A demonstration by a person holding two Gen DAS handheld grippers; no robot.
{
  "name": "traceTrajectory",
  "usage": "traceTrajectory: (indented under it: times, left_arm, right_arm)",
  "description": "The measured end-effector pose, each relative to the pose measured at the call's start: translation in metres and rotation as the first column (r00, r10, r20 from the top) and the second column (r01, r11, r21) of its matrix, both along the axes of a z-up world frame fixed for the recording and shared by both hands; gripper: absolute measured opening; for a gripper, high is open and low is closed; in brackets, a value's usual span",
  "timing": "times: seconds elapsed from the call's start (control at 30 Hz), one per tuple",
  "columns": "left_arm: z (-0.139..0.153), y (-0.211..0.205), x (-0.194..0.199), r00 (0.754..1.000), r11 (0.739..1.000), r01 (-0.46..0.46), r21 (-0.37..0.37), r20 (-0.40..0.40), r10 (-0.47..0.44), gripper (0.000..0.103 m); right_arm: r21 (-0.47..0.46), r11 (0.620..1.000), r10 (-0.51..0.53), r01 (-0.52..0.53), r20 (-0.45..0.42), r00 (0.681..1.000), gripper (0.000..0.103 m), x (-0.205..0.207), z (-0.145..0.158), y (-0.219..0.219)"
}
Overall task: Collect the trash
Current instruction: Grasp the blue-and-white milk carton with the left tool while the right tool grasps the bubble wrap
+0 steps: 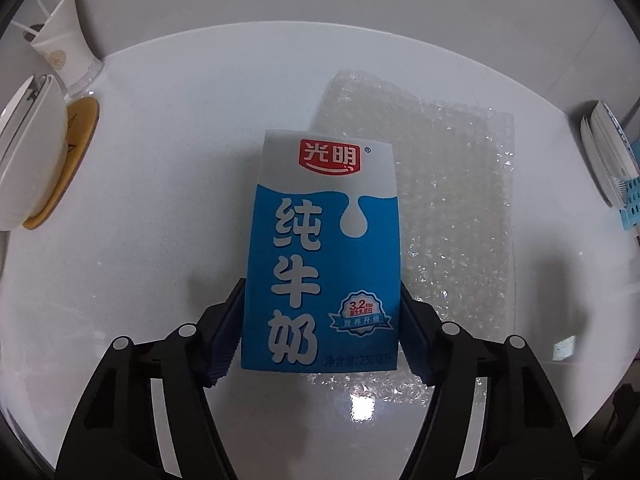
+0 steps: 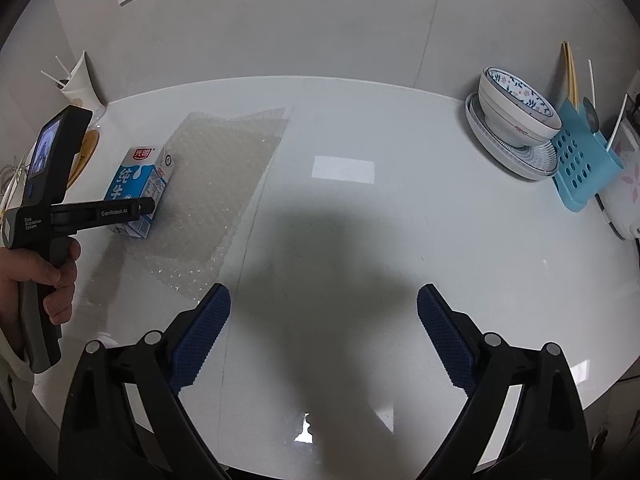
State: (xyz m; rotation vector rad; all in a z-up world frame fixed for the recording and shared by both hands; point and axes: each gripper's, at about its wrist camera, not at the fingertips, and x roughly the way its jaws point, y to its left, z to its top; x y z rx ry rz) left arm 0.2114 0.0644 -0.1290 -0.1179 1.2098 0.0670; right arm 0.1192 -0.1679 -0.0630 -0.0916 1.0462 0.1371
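Observation:
A blue and white milk carton [image 1: 320,252] stands upright on the white counter, its right side at the edge of a clear bubble-wrap sheet [image 1: 448,208]. My left gripper [image 1: 322,320] is shut on the carton's lower part, one pad on each side. The right wrist view shows the same carton [image 2: 138,188] held by the left gripper [image 2: 146,210] at the far left, with the bubble wrap [image 2: 216,192] beside it. My right gripper [image 2: 323,320] is open and empty above the bare counter, well to the right of the carton.
At the left stand a white bowl [image 1: 28,152] on a wooden coaster [image 1: 70,152] and a paper cup [image 1: 66,48]. At the right are stacked bowls and plates [image 2: 516,120], a blue utensil rack [image 2: 580,160] and chopsticks [image 2: 570,74]. A wall backs the counter.

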Motion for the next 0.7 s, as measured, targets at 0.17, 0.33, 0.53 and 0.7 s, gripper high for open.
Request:
traceTrajectory:
  times: [0.17, 0.33, 0.53, 0.7]
  left_arm:
    - [0.013, 0.013, -0.008, 1.0, 1.0, -0.005, -0.006, 0.029, 0.005, 0.065]
    - [0.03, 0.046, -0.024, 0.998, 0.999, -0.044, -0.031, 0.051, 0.045, 0.065]
    - [0.049, 0.085, -0.053, 0.994, 0.997, -0.076, -0.021, 0.076, 0.077, 0.065]
    - [0.052, 0.113, -0.073, 0.992, 0.995, -0.103, -0.009, 0.079, 0.103, 0.065]
  right_arm:
    - [0.011, 1.0, 0.018, -0.018, -0.014, 1.0, 0.091, 0.022, 0.0, 0.02]
    - [0.055, 0.997, 0.061, -0.057, -0.064, 0.996, 0.091, 0.059, -0.005, 0.066]
    - [0.166, 0.986, 0.016, 0.026, -0.247, 0.969, 0.091, 0.113, -0.039, 0.106]
    - [0.146, 0.984, -0.049, 0.101, -0.327, 0.944, 0.091, 0.151, -0.064, 0.131]
